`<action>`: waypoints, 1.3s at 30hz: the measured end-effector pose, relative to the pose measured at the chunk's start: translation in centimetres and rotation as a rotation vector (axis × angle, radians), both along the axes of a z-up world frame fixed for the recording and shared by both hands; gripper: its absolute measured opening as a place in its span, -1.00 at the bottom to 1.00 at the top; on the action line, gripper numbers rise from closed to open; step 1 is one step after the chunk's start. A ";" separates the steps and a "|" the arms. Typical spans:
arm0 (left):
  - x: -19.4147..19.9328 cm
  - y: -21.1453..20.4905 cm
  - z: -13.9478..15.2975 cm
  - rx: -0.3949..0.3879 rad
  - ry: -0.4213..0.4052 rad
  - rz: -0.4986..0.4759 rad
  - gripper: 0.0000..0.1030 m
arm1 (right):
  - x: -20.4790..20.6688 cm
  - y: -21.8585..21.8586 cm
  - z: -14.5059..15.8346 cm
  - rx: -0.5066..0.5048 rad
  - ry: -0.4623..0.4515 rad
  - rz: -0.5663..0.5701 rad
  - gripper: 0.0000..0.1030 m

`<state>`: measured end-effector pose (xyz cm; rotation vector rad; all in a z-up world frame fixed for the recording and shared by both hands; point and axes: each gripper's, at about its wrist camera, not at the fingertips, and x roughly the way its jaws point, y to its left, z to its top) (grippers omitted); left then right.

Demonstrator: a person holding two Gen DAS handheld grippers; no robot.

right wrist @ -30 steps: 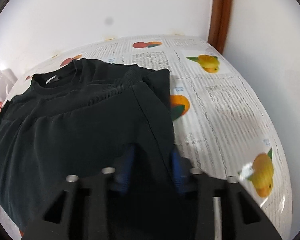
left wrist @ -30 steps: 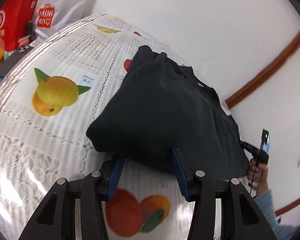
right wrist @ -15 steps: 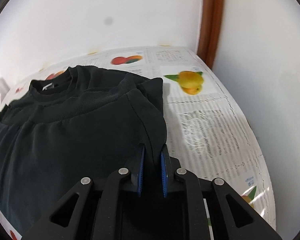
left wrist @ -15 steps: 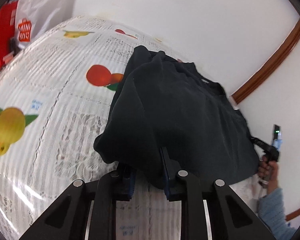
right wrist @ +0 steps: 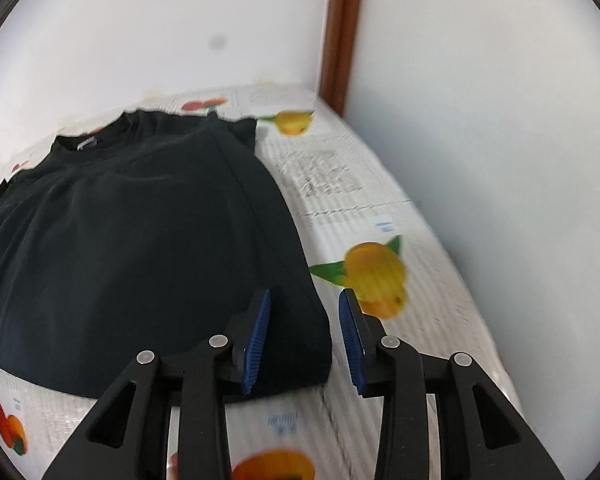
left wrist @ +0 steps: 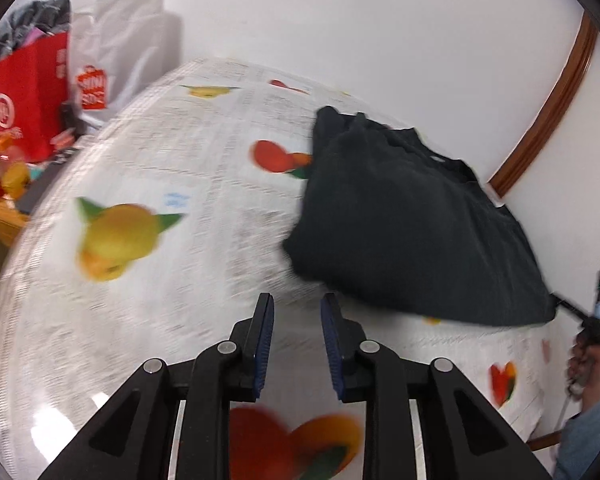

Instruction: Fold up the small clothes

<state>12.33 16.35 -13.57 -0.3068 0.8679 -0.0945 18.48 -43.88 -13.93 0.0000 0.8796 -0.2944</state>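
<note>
A black T-shirt (left wrist: 412, 216) lies folded on the fruit-print tablecloth (left wrist: 180, 184), its collar toward the wall. My left gripper (left wrist: 297, 304) hovers over bare cloth just left of the shirt's near corner, its jaws a narrow gap apart with nothing between them. My right gripper (right wrist: 305, 300) is at the shirt's (right wrist: 140, 232) near right corner. Its jaws are opening. The corner lies between the blue pads, and neither pad presses on it. A hand (left wrist: 584, 356) holding the right gripper shows at the right edge of the left wrist view.
A red bag (left wrist: 28, 96), a white shopping bag (left wrist: 116, 60) and small clutter stand at the table's far left. White walls with a brown wooden trim (right wrist: 340, 40) close the table's back and right sides. The table edge runs close on the right.
The left gripper has let go of the shirt's edge and drawn away to its left. The right jaws, shut on the shirt's corner half a second ago, have spread apart.
</note>
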 end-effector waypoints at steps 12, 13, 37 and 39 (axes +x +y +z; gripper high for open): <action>-3.0 3.9 -0.2 0.187 0.012 0.094 -0.18 | 2.7 24.4 2.3 0.041 -0.070 0.428 0.09; -3.0 4.0 -0.1 0.211 0.008 0.102 -0.07 | 2.9 26.6 1.9 0.045 -0.067 0.457 0.09; -0.7 5.7 -1.2 0.294 -0.006 0.096 0.21 | -3.9 47.1 -3.0 -0.285 -0.050 0.940 0.23; -0.6 5.8 -1.3 0.299 -0.007 0.094 0.21 | -3.2 47.8 -3.3 -0.305 -0.080 0.927 0.23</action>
